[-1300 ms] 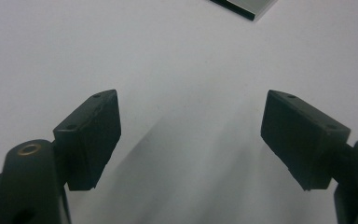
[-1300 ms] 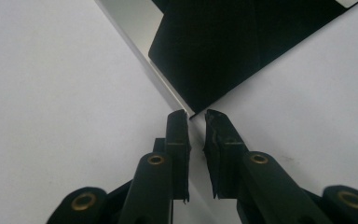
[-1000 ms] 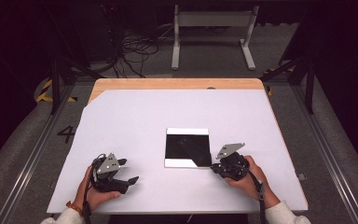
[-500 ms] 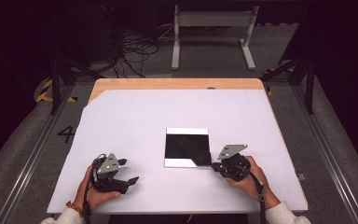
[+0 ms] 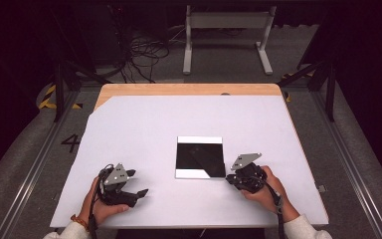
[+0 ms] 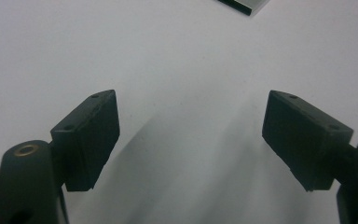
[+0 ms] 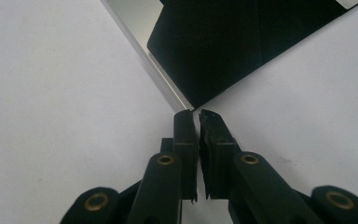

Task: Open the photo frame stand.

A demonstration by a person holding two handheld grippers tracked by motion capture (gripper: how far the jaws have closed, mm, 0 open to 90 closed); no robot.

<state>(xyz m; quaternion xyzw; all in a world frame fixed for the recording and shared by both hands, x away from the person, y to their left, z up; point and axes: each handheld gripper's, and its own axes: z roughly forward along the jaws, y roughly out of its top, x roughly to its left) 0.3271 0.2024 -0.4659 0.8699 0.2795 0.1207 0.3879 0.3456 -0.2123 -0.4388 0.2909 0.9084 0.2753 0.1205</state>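
Two grippers rested on the white table (image 5: pixel 144 129); the right gripper (image 7: pixel 196 115) had its jaws pressed almost together, holding nothing, the tips just at the near right corner of the flat black square (image 5: pixel 200 160); the left gripper (image 5: pixel 140 192) lay well apart from it, jaws spread wide over bare table. The right gripper view showed the square's shiny pale border (image 7: pixel 140 37) close; the high view alone showed a "4" (image 5: pixel 71 143) on the floor.

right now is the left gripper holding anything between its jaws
No, in the left gripper view the left gripper has its jaws wide apart with only the bare white table between them.
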